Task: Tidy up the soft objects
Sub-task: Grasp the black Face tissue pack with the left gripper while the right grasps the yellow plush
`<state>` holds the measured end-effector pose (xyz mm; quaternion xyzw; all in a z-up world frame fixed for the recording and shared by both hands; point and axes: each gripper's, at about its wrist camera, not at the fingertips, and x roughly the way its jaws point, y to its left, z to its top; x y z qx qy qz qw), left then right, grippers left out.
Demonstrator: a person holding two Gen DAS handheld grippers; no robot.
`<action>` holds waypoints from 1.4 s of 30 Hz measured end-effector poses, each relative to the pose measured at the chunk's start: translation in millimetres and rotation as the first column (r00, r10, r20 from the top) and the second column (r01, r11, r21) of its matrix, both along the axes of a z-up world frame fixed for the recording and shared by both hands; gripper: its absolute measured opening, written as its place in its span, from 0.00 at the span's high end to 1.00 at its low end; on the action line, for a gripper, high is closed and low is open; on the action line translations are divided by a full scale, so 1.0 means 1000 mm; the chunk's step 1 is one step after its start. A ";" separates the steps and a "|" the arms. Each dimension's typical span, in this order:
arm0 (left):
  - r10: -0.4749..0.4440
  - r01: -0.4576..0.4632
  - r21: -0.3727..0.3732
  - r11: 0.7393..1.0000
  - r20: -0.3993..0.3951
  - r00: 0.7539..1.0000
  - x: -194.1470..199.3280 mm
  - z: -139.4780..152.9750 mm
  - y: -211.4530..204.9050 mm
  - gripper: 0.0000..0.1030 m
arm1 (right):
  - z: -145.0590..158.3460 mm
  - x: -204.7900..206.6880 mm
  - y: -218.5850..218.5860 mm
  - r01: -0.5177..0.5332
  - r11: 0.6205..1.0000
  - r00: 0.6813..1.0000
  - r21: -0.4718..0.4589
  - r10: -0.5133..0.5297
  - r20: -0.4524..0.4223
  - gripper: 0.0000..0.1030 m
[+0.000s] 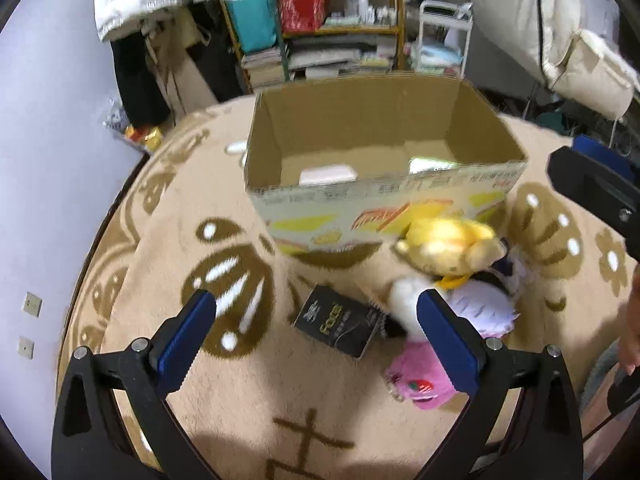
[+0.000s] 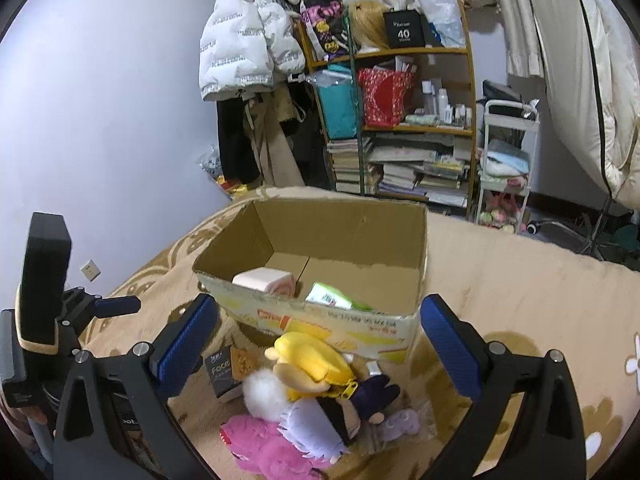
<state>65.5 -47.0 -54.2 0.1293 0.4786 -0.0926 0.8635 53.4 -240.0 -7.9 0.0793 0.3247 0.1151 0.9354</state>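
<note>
The left gripper [image 1: 316, 328] stands wide apart and holds nothing; between its blue pads lie only beige patterned blanket [image 1: 240, 392] and a small black box [image 1: 338, 326] printed with pale lettering. The pile of plush toys [image 1: 452, 300] sits to the right of that gap, and the right-hand pad covers part of it. The right gripper [image 2: 320, 338] is likewise spread to its widest, released, with the plush heap below and between its fingers, none of them touched by the pads.

In the heap a yellow plush [image 2: 316, 358] lies farthest, against the near wall of the cardboard box [image 2: 320, 320]; just nearer are a white fluffy ball [image 2: 264, 392], a dark-haired doll with pale purple fringe [image 2: 340, 420], and nearest a pink plush [image 2: 264, 448], cut off by the lower frame edge. A small lilac piece [image 2: 402, 422] lies at the doll's right; what it is cannot be made out. In the left wrist view the toys are blurred.

The open box stands on the blanket beyond the toys. Inside, by its near wall, rest a pale pink block [image 2: 264, 282] on the left and a green-and-white packet [image 2: 332, 298] on the right, both partly hidden by the wall.
</note>
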 end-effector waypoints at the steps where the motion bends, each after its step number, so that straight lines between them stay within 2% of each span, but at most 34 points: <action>1: 0.009 -0.009 0.009 1.000 -0.023 1.000 0.003 -0.004 0.001 0.03 | -0.002 0.002 0.001 -0.001 1.000 1.000 -0.004 0.001 -0.010 0.00; 9: 0.044 -0.045 -0.004 0.999 -0.173 0.984 0.021 -0.034 0.013 0.03 | -0.029 0.016 0.009 -0.004 1.000 0.995 -0.023 0.001 -0.099 0.00; 13: 0.033 -0.042 -0.030 0.999 -0.253 0.967 0.032 -0.047 0.014 0.03 | -0.043 0.025 0.010 -0.006 1.000 0.988 -0.026 0.002 -0.153 0.00; 18: 0.034 -0.037 -0.005 0.999 -0.299 0.954 0.041 -0.061 0.012 0.03 | -0.055 0.033 0.013 -0.006 1.000 0.980 -0.021 0.001 -0.199 0.00; 23: 0.028 -0.024 0.015 1.000 -0.377 0.926 0.051 -0.080 0.005 0.03 | -0.067 0.039 0.016 -0.009 1.000 0.973 -0.020 0.004 -0.233 0.00; 26: 0.033 -0.022 0.034 0.999 -0.387 0.922 0.056 -0.087 0.002 0.03 | -0.072 0.042 0.017 -0.017 1.000 0.968 -0.008 0.014 -0.252 0.00; 32: 0.041 -0.041 0.010 0.999 -0.405 0.914 0.066 -0.094 0.000 0.04 | -0.084 0.049 0.019 -0.031 0.999 0.957 -0.010 0.027 -0.288 0.00; 38: 0.014 -0.033 -0.037 0.999 -0.426 0.905 0.070 -0.097 -0.003 0.17 | -0.088 0.051 0.020 -0.048 0.999 0.952 0.008 0.048 -0.303 0.07; 42: 0.010 -0.036 -0.052 0.998 -0.434 0.901 0.075 -0.097 -0.004 0.19 | -0.089 0.050 0.021 -0.061 0.998 0.949 0.010 0.061 -0.310 0.11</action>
